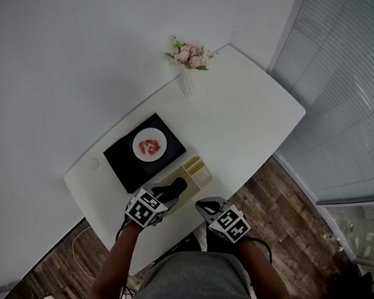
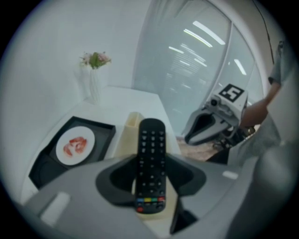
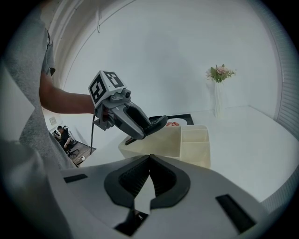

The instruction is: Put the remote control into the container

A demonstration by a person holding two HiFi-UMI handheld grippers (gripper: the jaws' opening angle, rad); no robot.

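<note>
Over the near end of the container (image 3: 194, 144), the remote control (image 2: 151, 163) hangs clamped in the left gripper (image 3: 152, 126).

It looks light and stiff, with a smooth plastic shell that is probably slick. The jaws press on its narrow sides around the lower middle, a fair hold, though the long button end sticks out ahead and could pivot. The right gripper (image 3: 149, 179) is closed on nothing, off the table (image 1: 245, 119) edge. The container sits close to that edge, with a black tray (image 1: 121, 161) just beside it on the left. Clear room lies above and beyond.
</note>
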